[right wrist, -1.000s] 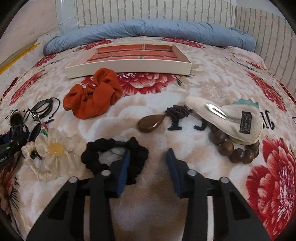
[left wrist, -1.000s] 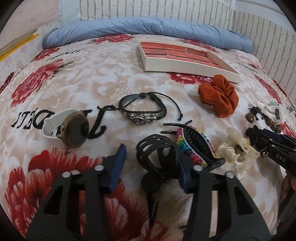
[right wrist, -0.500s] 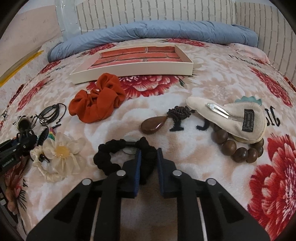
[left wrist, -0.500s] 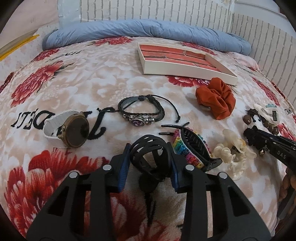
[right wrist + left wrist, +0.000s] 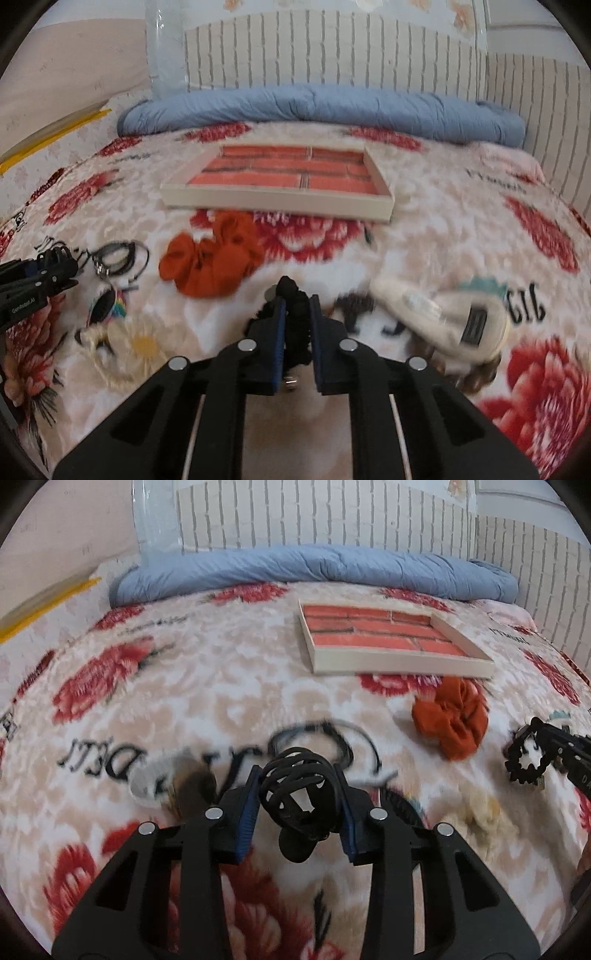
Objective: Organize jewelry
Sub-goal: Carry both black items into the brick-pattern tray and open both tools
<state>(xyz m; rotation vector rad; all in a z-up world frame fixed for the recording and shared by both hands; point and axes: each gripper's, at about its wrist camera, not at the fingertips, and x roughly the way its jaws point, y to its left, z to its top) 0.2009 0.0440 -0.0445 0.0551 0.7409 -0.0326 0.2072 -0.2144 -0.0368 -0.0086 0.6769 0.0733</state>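
We have the left gripper (image 5: 297, 801) clamped on the black claw clip (image 5: 299, 794), its blue pads pressing the clip from both sides — the clip sits between them, on the near side of the tray (image 5: 399, 662). Our right gripper (image 5: 295, 332) is closed tight on the black scrunchie (image 5: 295, 314), the fabric bunched in the narrow gap and poking out above the tips. From the left wrist view we see that scrunchie hanging as a loop at the right gripper's tip, well to the right of the tray and nearer to us.

The tray, cream-walled with a brick-pattern floor, lies on the floral blanket (image 5: 207, 686), in front of the rolled blue duvet (image 5: 314, 568). Just in front of the tray's near wall lies the orange scrunchie (image 5: 214, 262). Left of that, still on the near side of the tray, we pick out the dark cord bracelet (image 5: 120, 256), and nearer to us the rainbow clip (image 5: 110, 308) and the cream flower clip (image 5: 125, 347) — both blurred. To the near right of the tray lies the cream padded hair clip (image 5: 443, 317) with a dark label, brown beads (image 5: 476, 376) peeking from under its near edge. In the left wrist view, a blurred watch (image 5: 173, 782) sits just left of our left gripper, nearer than the tray.
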